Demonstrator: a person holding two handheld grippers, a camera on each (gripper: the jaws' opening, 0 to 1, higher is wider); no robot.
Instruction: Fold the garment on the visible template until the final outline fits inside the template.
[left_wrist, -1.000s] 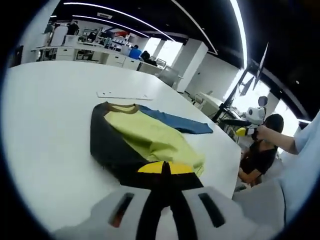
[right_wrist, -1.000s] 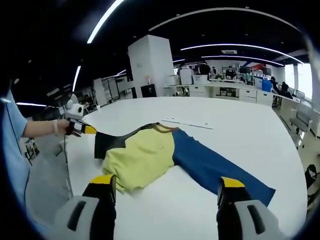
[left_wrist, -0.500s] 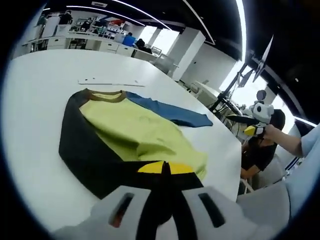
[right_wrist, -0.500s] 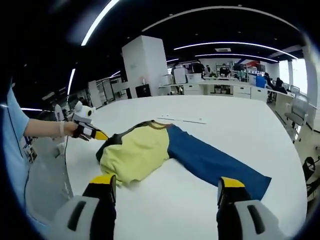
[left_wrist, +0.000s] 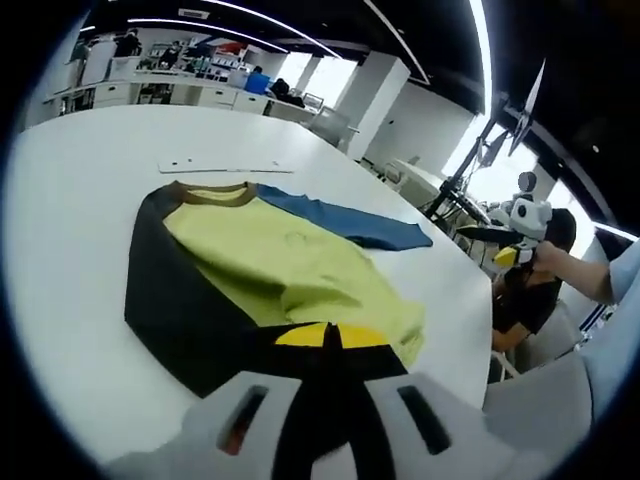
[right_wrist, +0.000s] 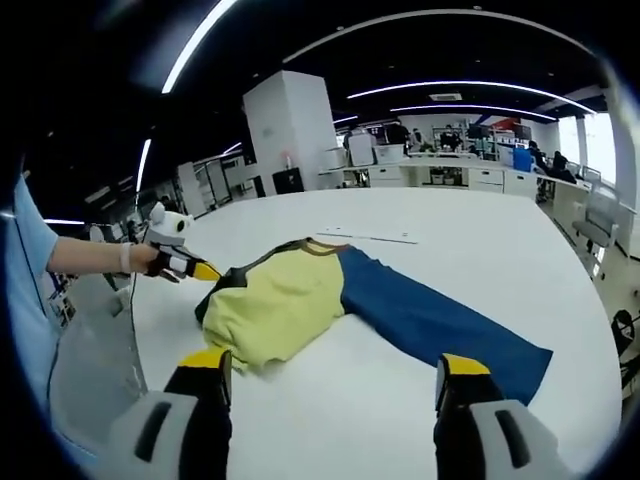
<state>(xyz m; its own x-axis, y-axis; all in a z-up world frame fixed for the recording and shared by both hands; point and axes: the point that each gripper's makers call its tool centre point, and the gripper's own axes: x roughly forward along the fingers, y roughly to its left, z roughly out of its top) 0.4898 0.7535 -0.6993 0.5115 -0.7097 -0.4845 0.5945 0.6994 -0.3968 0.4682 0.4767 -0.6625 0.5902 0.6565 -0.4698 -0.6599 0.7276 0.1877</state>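
Early days: the shirt (right_wrist: 330, 305) lies on the worktop (right_wrist: 480, 250), blue sleeve spread wide, folds to come. Left hand-held gripper (left_wrist: 327, 335) pinches its dark sleeve; right hand-held gripper (right_wrist: 335, 380) hovers agape, empty.

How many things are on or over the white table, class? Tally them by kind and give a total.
Garment: 1
Template strip: 1
Grippers: 2, the left and the right
Total: 4, on or over the table
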